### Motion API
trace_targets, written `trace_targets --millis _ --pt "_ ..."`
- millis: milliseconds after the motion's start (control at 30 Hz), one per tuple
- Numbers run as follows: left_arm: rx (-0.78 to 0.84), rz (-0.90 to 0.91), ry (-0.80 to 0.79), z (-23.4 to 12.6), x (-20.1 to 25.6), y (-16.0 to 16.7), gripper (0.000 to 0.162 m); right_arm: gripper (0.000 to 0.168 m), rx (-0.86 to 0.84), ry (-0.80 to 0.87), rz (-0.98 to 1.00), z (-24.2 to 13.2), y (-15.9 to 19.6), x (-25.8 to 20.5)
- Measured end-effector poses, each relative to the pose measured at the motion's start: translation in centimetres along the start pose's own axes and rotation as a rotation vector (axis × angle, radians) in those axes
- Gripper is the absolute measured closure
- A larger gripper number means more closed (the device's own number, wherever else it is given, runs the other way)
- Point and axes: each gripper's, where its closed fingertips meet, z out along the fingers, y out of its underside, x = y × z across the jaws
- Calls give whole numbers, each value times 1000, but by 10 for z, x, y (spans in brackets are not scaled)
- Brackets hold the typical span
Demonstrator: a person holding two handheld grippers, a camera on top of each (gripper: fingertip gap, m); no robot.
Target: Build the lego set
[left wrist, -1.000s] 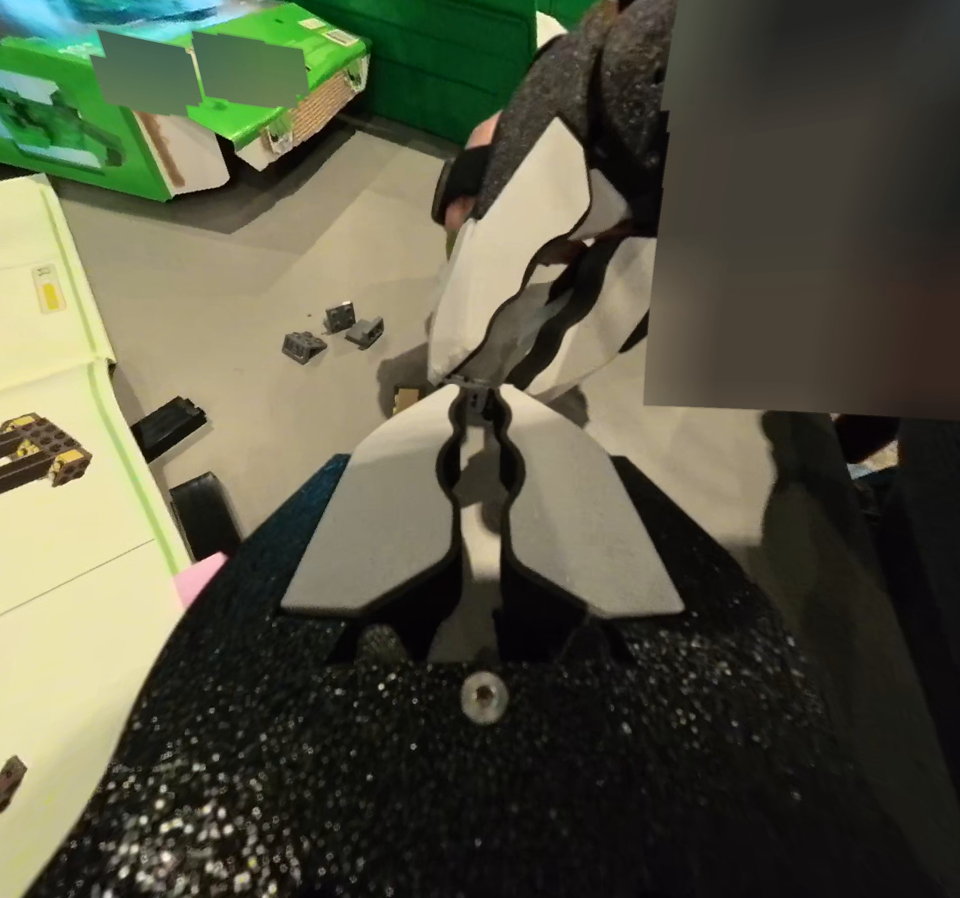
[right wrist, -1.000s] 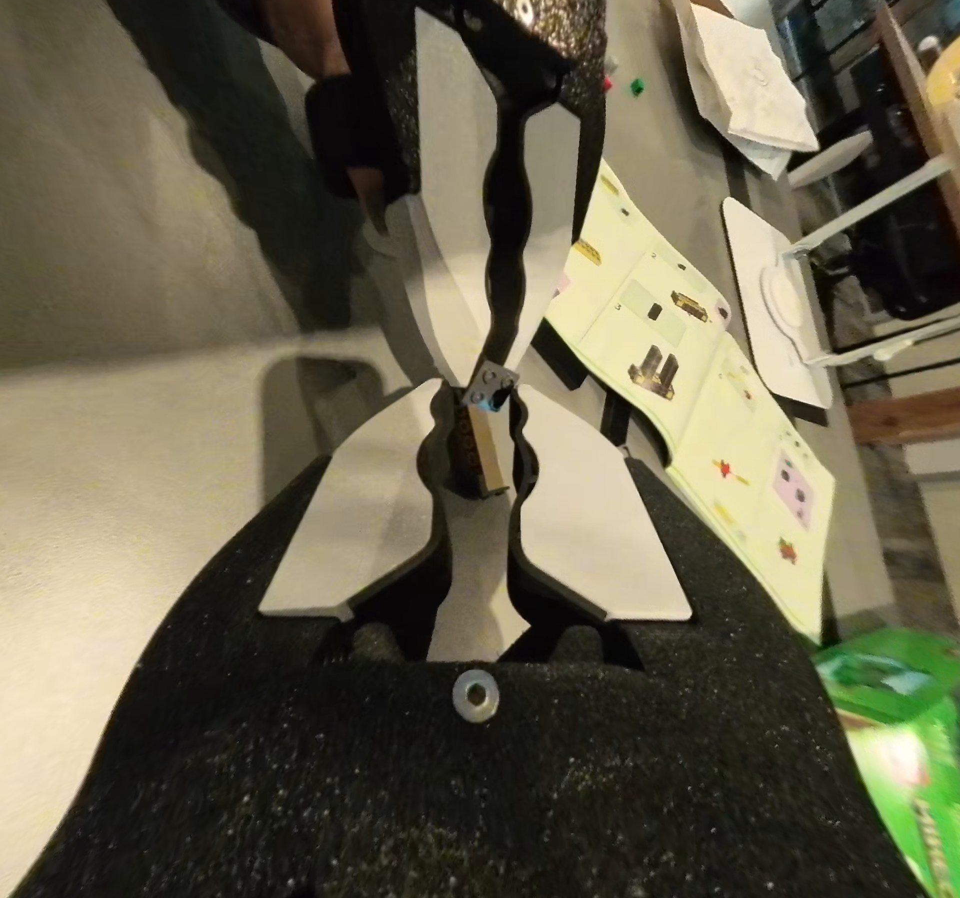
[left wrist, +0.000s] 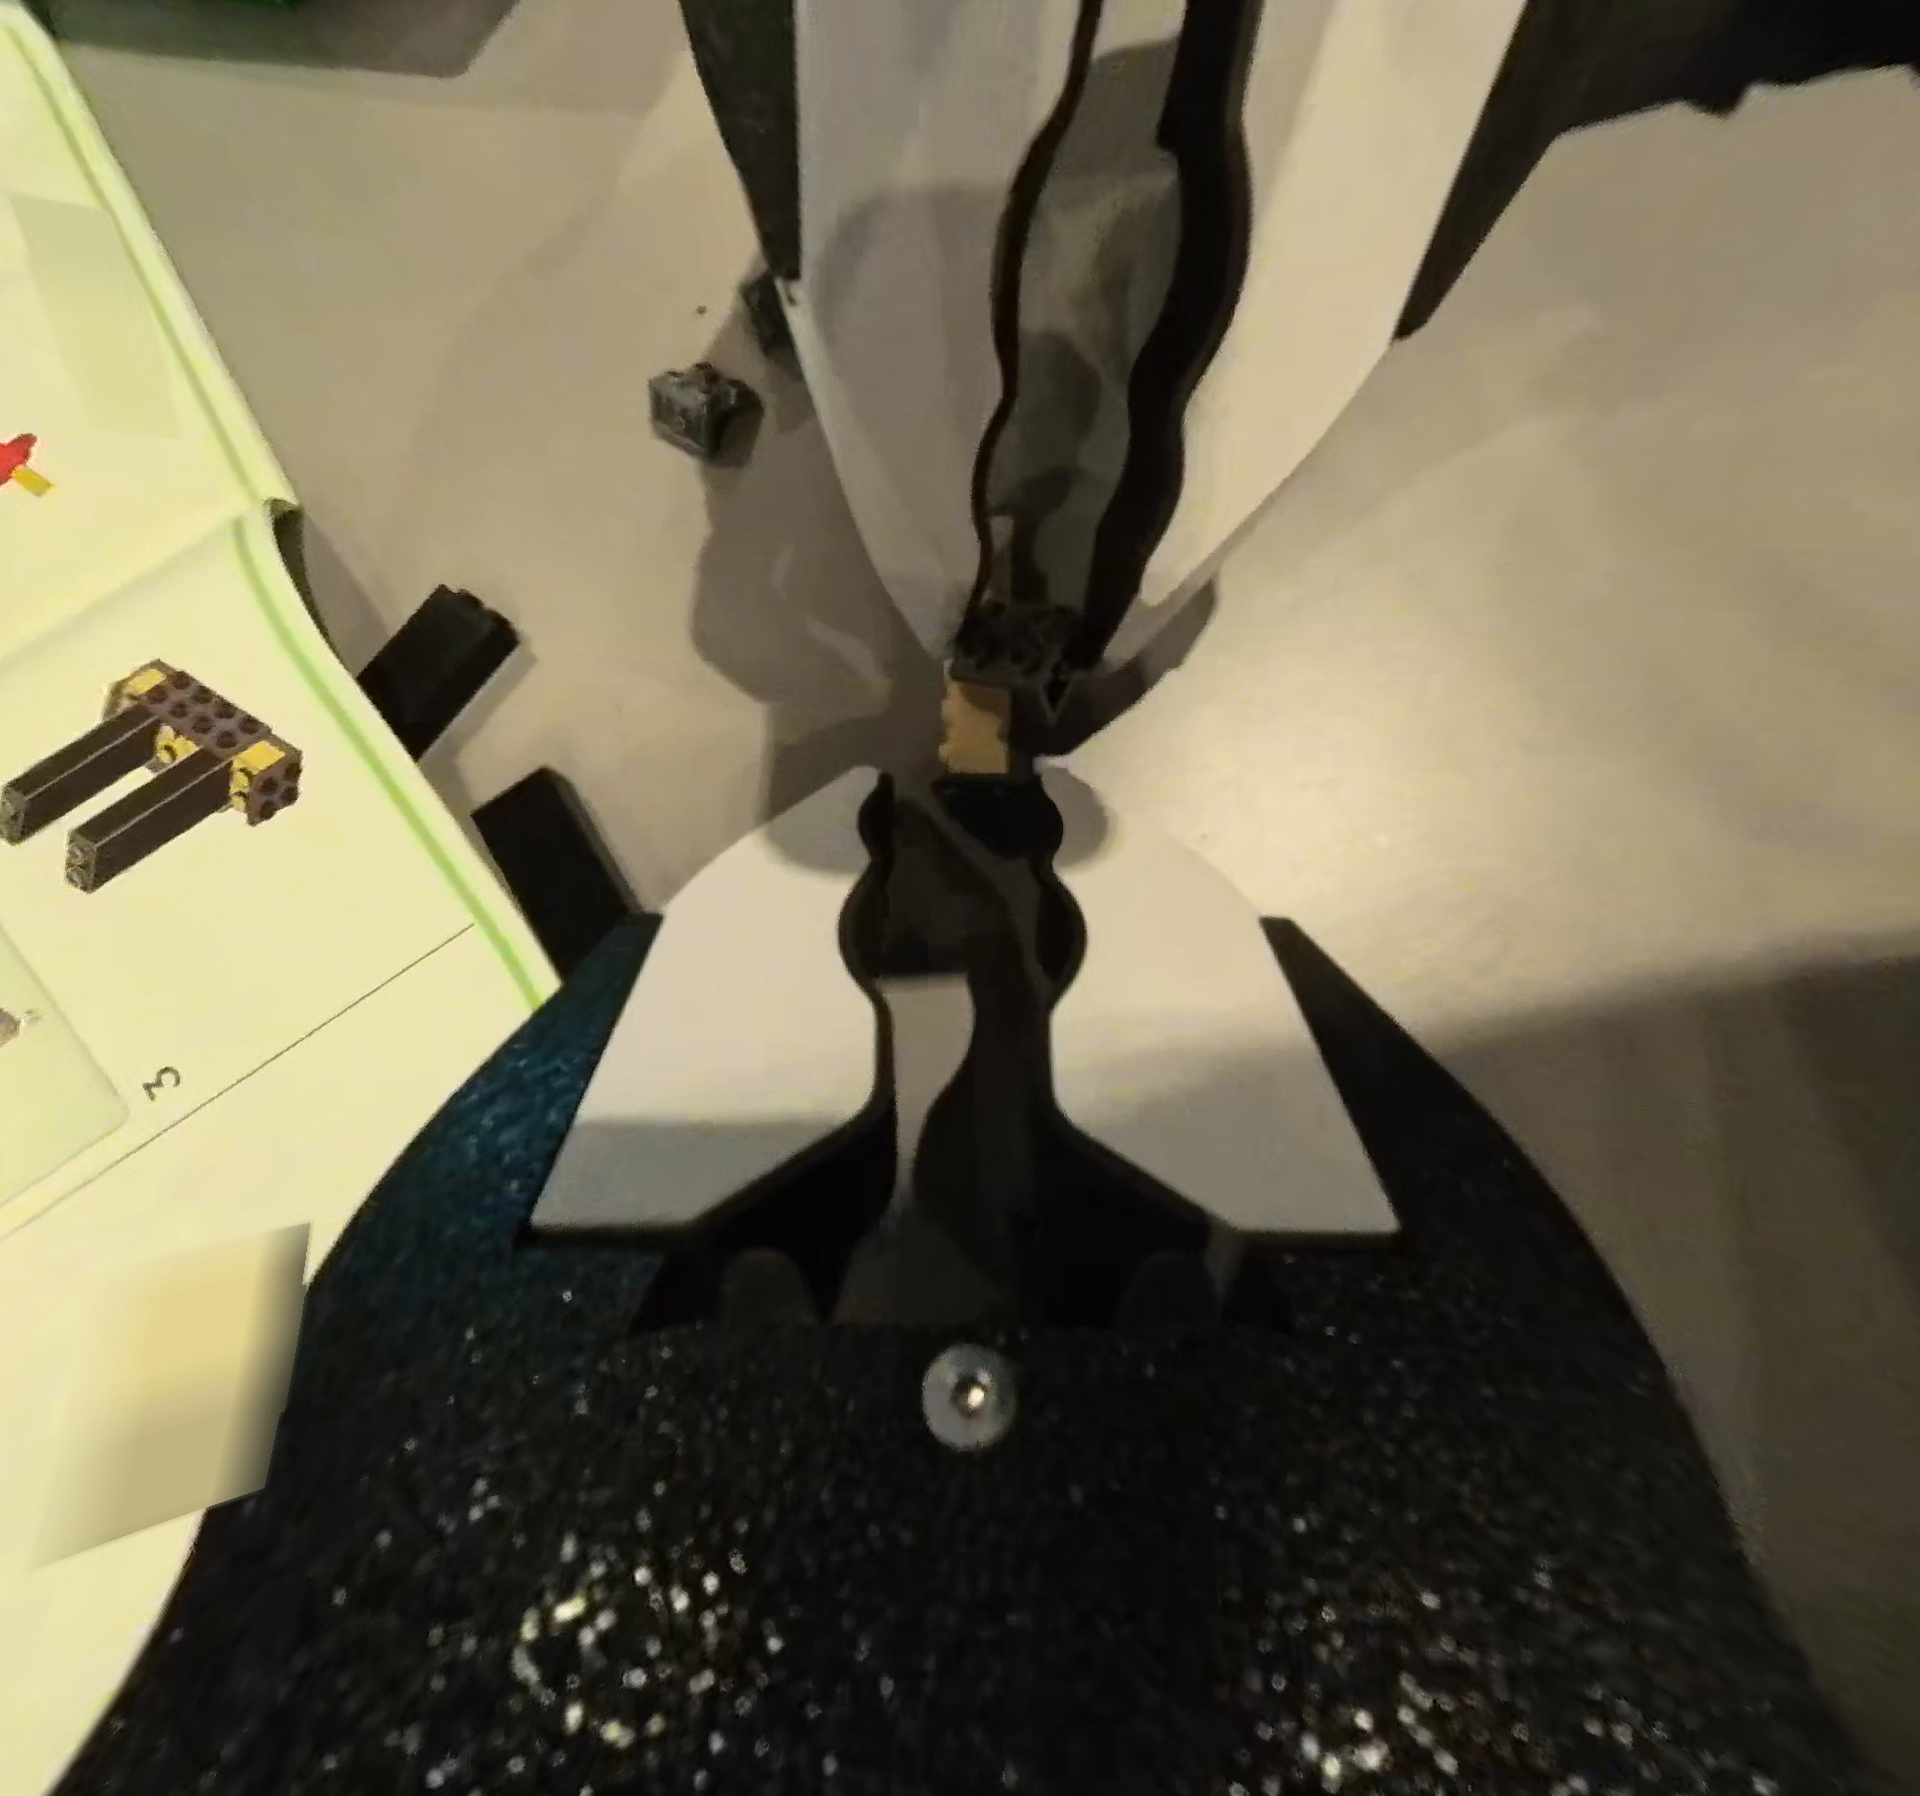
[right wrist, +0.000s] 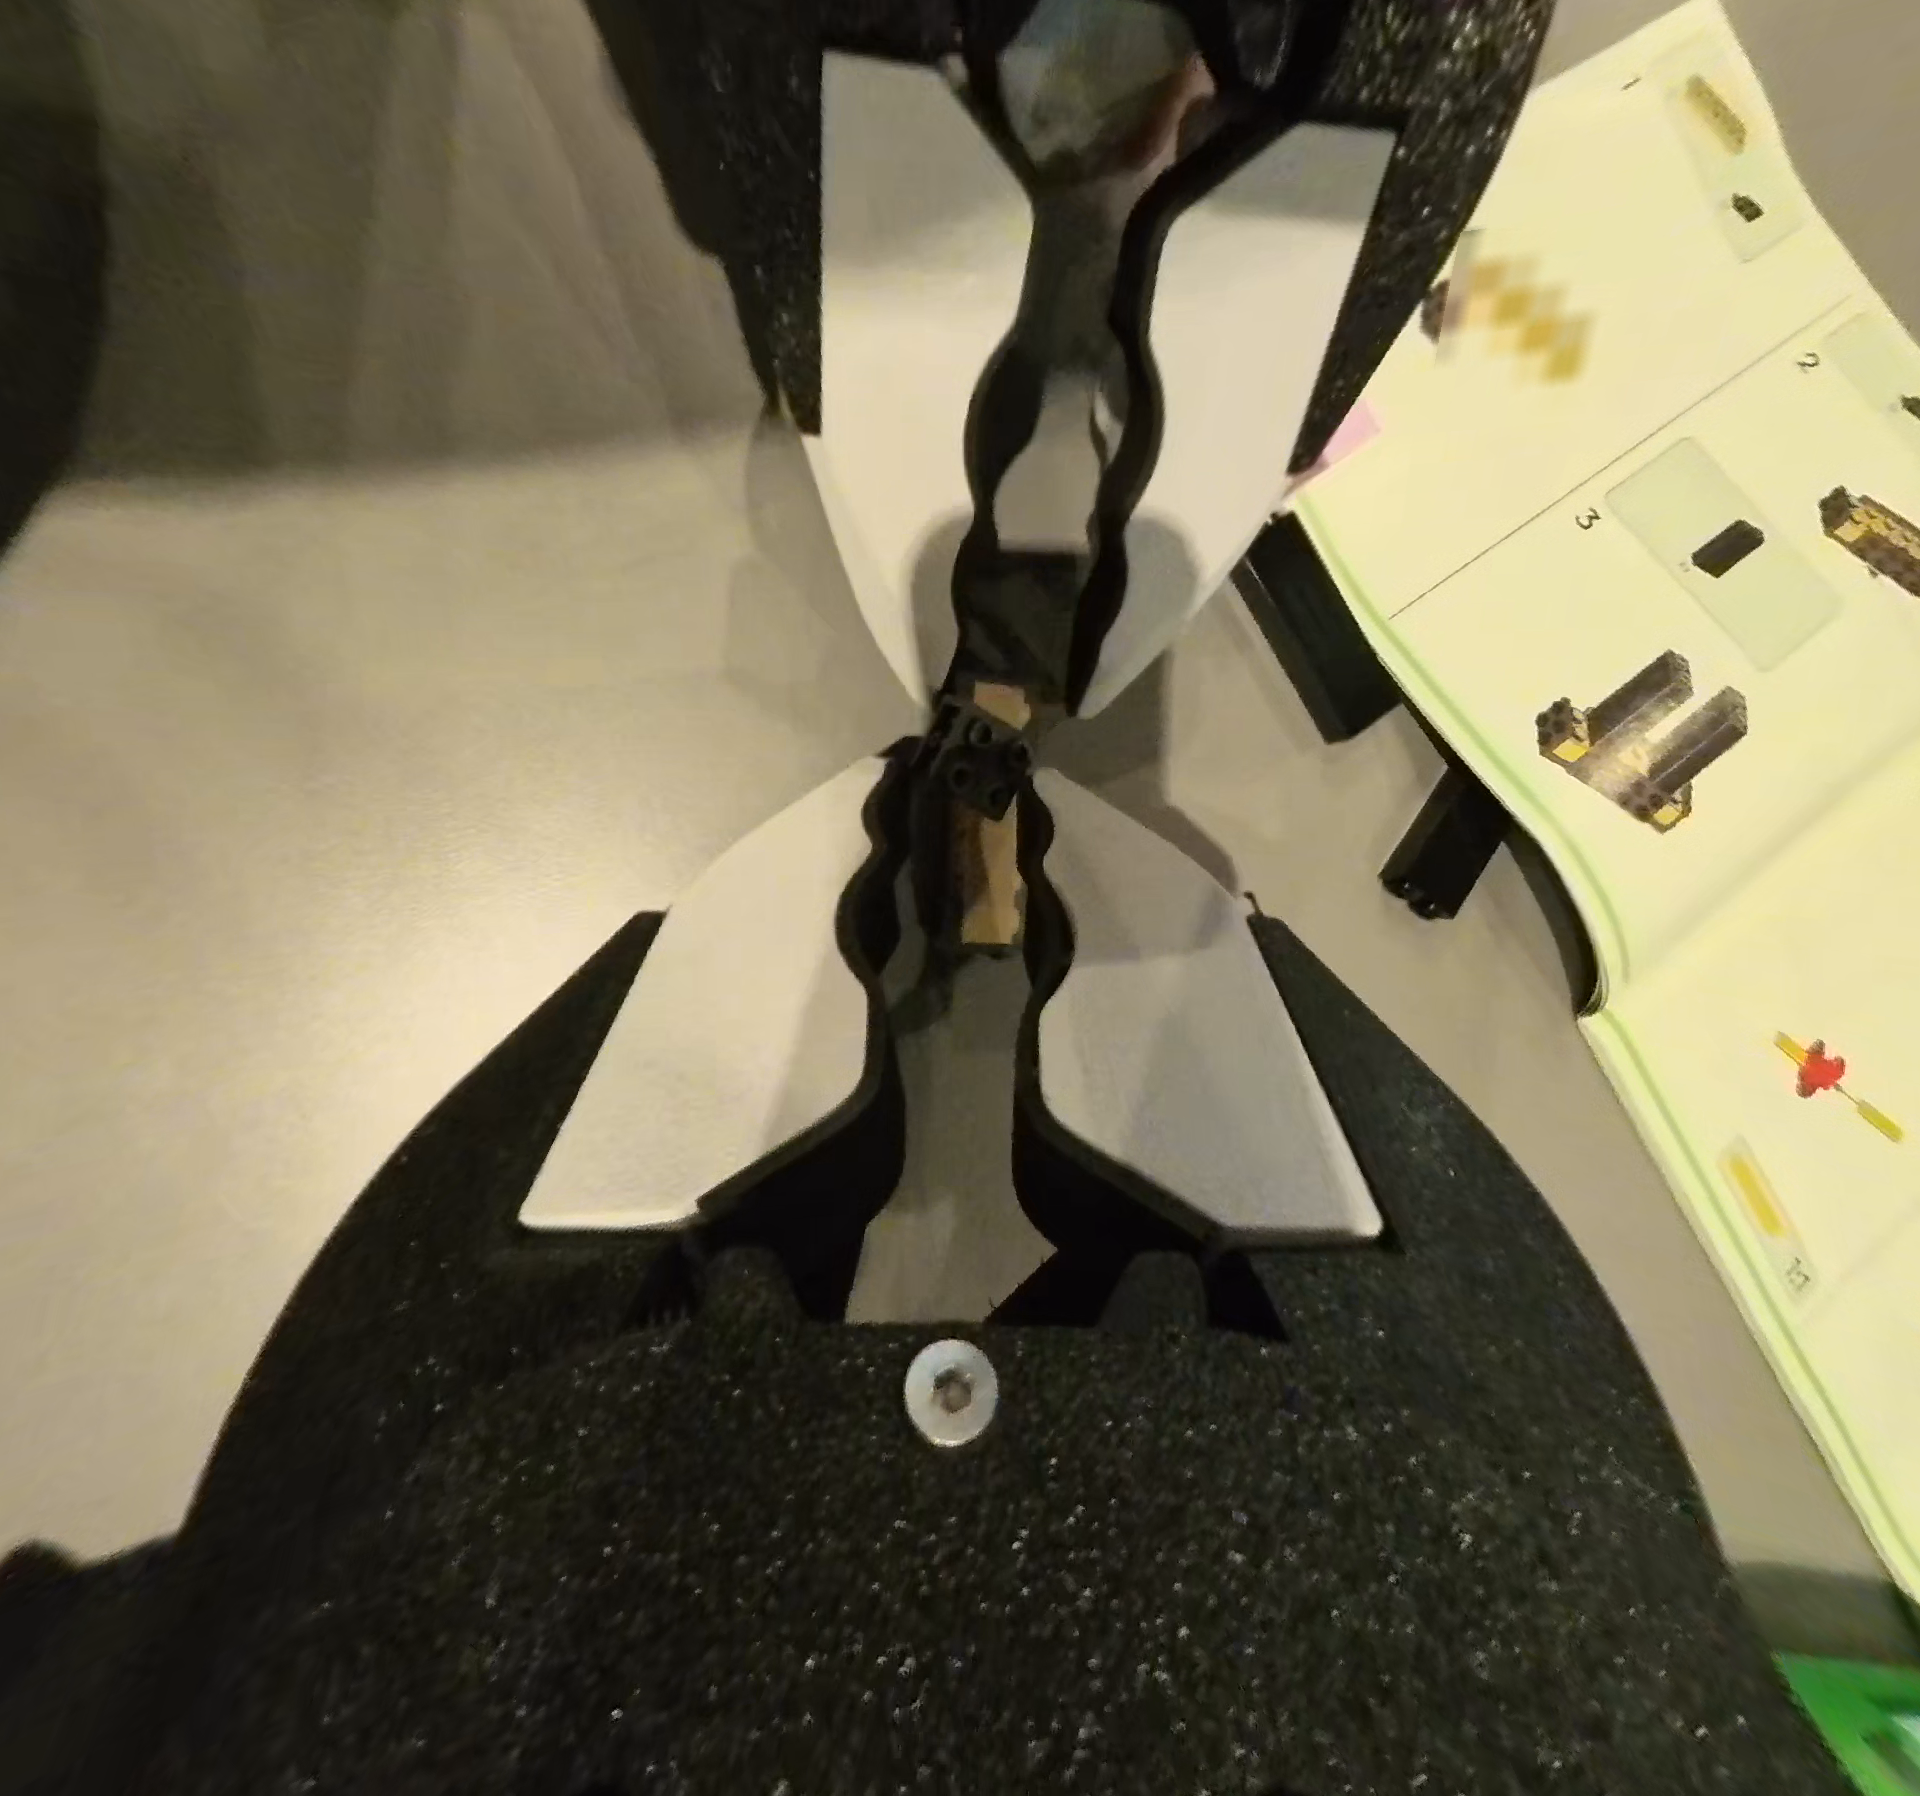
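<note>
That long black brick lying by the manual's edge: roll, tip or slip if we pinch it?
The long black brick looks square-sided and lies flat on the table, so it probably won't roll or tip. It looks like rigid plastic, likely stiff and light. Its glossy faces may slip, and the manual overlaps one end, so it could drag the page.

A small lego assembly [right wrist: 982, 811] — a dark studded brick on a tan brick — sits pinched between the tips of the right tool [right wrist: 961, 816], meeting the left tool [left wrist: 961, 790] tip to tip. Loose dark bricks [left wrist: 694, 406] lie on the surface to the left — two long black ones [left wrist: 442, 650] nearer.
</note>
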Motion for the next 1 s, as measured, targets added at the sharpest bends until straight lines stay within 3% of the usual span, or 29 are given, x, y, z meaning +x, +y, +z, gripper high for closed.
trace_targets --millis 33,300,500,667,1000 --pt "1 0 4 1 0 0 140 149 -6 -9 -3 0 0 0" --pt "0 37 -10 0 -4 1 145 149 -63 -39 -29 1 3 7" --pt "72 158 -18 -9 -3 -9 136 149 -75 -45 -33 0 4 8" --pt "26 139 56 -3 -1 1 129 149 -73 -50 -30 -1 4 8" --pt "5 136 81 1 1 -1 144 149 -59 -64 -72 3 6 7"
